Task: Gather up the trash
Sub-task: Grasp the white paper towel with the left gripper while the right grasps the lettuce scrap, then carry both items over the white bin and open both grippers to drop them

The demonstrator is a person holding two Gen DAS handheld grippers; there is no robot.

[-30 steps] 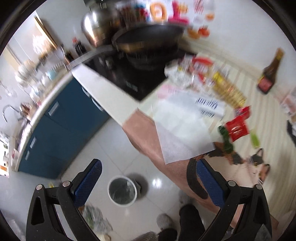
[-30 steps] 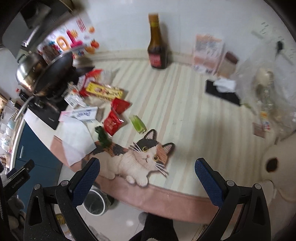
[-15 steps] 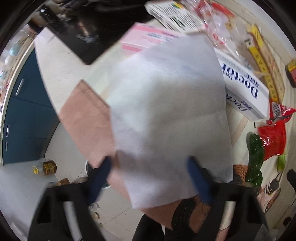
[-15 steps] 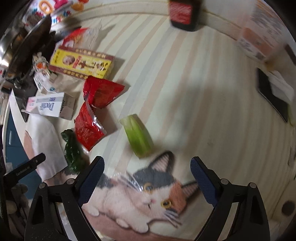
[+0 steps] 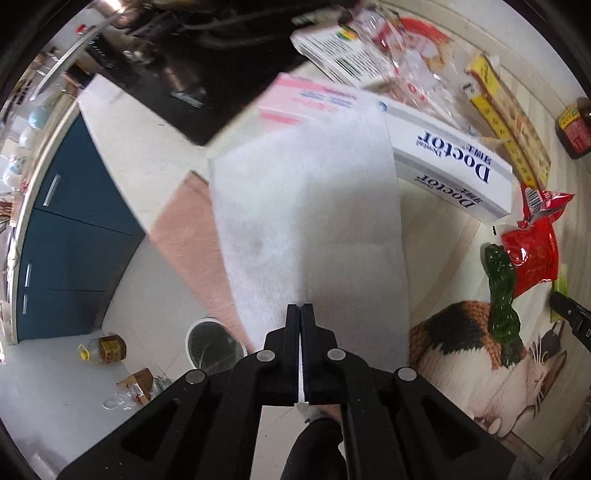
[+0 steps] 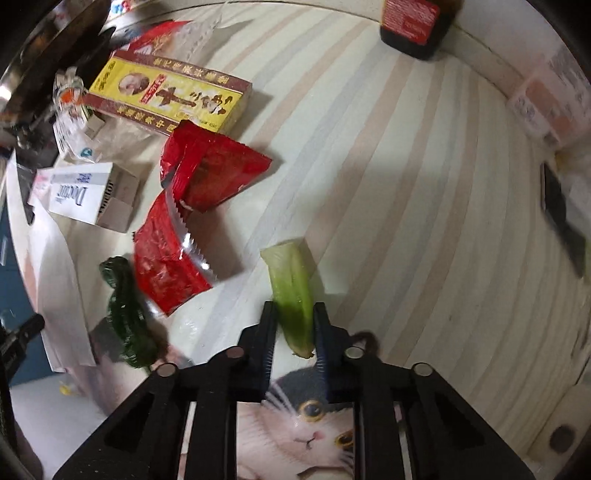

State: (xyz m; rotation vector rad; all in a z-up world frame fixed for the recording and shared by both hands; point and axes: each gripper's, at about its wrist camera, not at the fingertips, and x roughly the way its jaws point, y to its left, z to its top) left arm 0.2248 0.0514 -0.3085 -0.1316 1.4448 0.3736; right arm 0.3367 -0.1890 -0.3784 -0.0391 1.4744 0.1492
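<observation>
A white paper sheet (image 5: pixel 306 221) hangs over the counter's front edge, and my left gripper (image 5: pixel 300 310) is shut on its near edge, pointing steeply down. A pale green vegetable stalk (image 6: pixel 291 280) lies on the striped mat (image 6: pixel 406 184). My right gripper (image 6: pixel 294 317) points straight down over it. Its jaws are closing, with the stalk's near end between them and both pads against its sides. Two red snack wrappers (image 6: pixel 214 173) (image 6: pixel 166 273) and a dark green crumpled piece (image 6: pixel 125 314) lie just left of the stalk.
A white "Doctor" box (image 5: pixel 454 173), a yellow and maroon box (image 6: pixel 170 96) and a dark sauce bottle (image 6: pixel 413 26) stand further back. A black stove top (image 5: pixel 207 55) is at the far left. On the floor below stands a white bin (image 5: pixel 212 343) near a bottle and scraps.
Both grippers came down to the counter and closed from wide open. The left one took the paper's edge. The right one closed around the green stalk.
</observation>
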